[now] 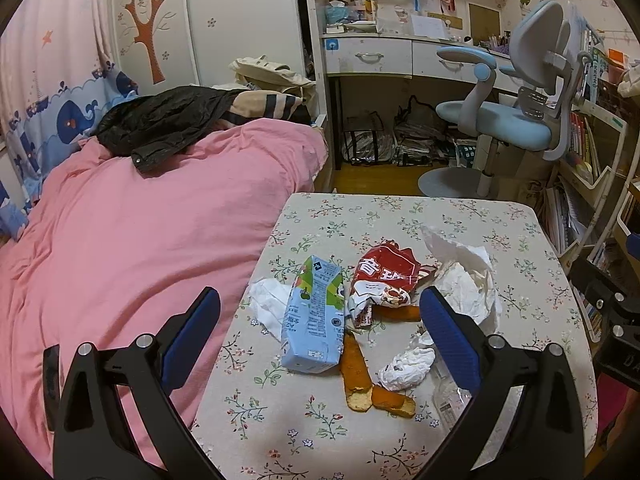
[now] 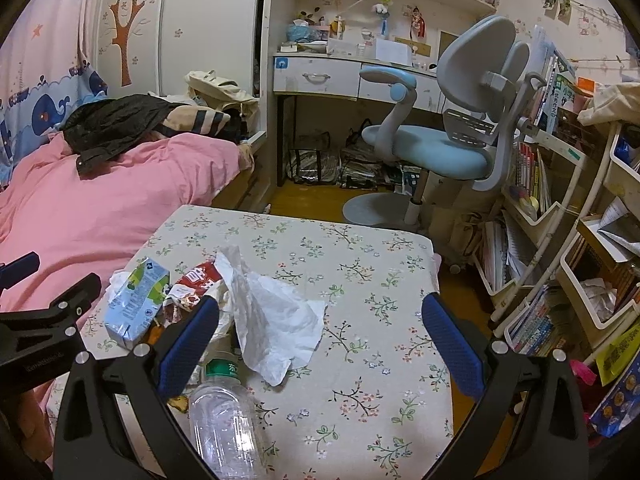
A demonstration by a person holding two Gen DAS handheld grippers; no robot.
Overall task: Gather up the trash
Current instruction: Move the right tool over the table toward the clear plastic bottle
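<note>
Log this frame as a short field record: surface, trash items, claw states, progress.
surface: floral-cloth table
trash: milk carton, red snack wrapper, white tissue paper, orange peels, plastic bottle, small tissue wad
left claw: open, empty, above the pile
right claw: open, empty
progress: nothing grasped yet

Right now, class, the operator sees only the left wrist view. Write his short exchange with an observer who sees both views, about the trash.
Operator: What is the clear thing behind my left tool?
Observer: A clear plastic bottle, lying on its side next to the white tissue.
Operator: Is the right tool free?
Observer: Yes, the right tool is open and holds nothing.
</note>
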